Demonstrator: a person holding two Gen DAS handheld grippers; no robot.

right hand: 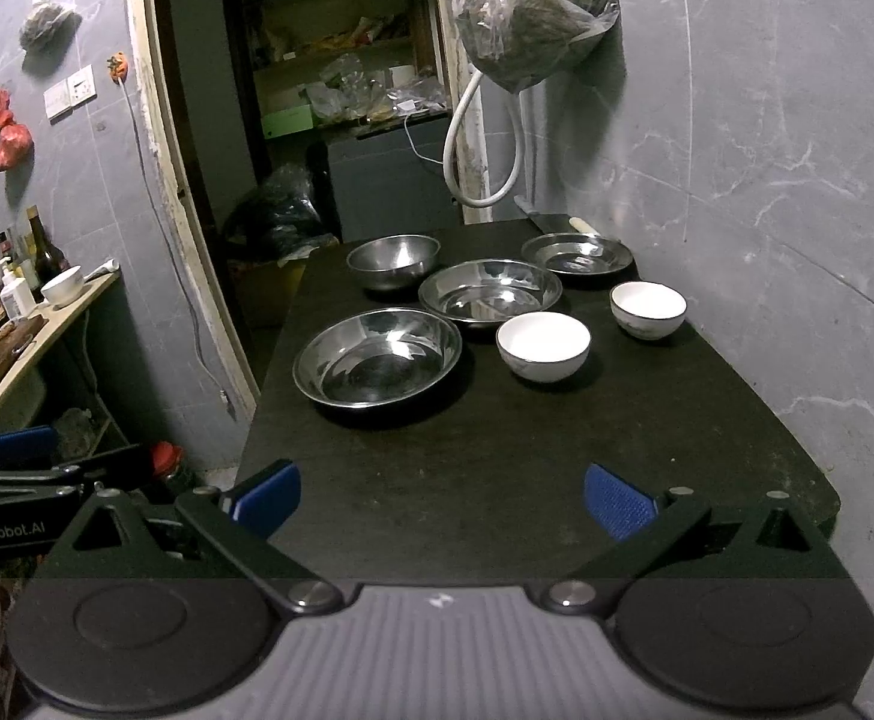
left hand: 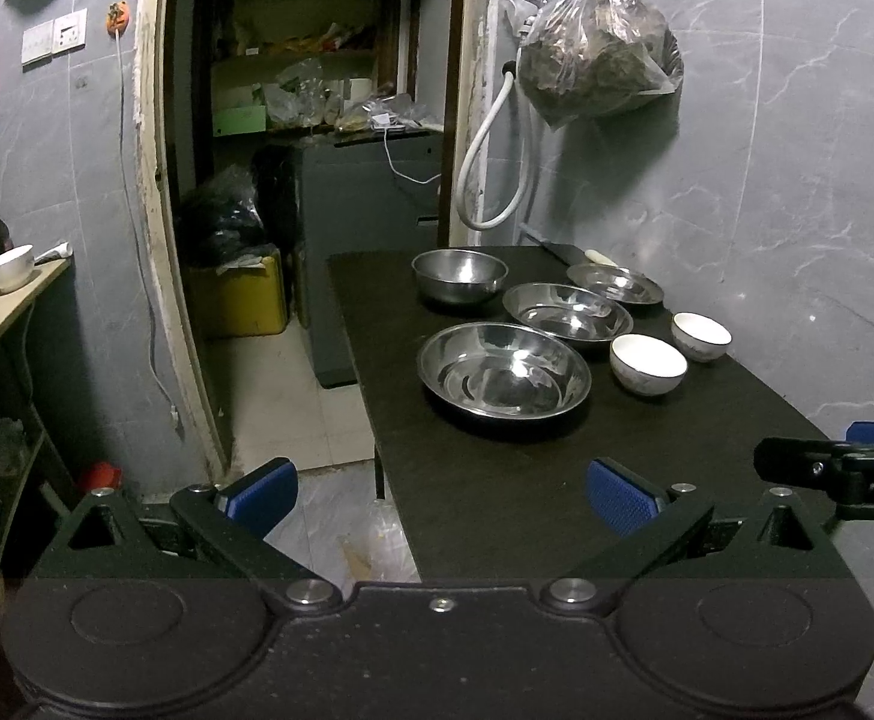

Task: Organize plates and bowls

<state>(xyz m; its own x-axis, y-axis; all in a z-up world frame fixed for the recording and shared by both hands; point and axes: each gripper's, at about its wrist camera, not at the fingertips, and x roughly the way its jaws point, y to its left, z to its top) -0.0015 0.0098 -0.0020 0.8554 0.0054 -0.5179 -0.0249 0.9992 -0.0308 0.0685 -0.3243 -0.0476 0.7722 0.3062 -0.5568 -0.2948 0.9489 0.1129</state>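
On the dark table (right hand: 497, 468) stand three shallow steel plates: a near one (right hand: 377, 357), a middle one (right hand: 490, 295), and a far one (right hand: 575, 254). A deeper steel bowl (right hand: 394, 261) sits at the far left. Two white bowls stand to the right, one near (right hand: 543, 345) and one farther (right hand: 648, 309). The same dishes show in the left wrist view, with the near plate (left hand: 504, 373) and the near white bowl (left hand: 647, 363). My left gripper (left hand: 440, 495) is open and empty over the table's near left edge. My right gripper (right hand: 442, 501) is open and empty over the near table.
A doorway (left hand: 317, 180) with cluttered shelves lies behind the table. A plastic bag (right hand: 533, 12) and a white hose (right hand: 479, 144) hang on the grey wall. A counter (right hand: 17, 348) with bottles and a white bowl stands at the left. A knife (right hand: 563, 222) lies at the table's far end.
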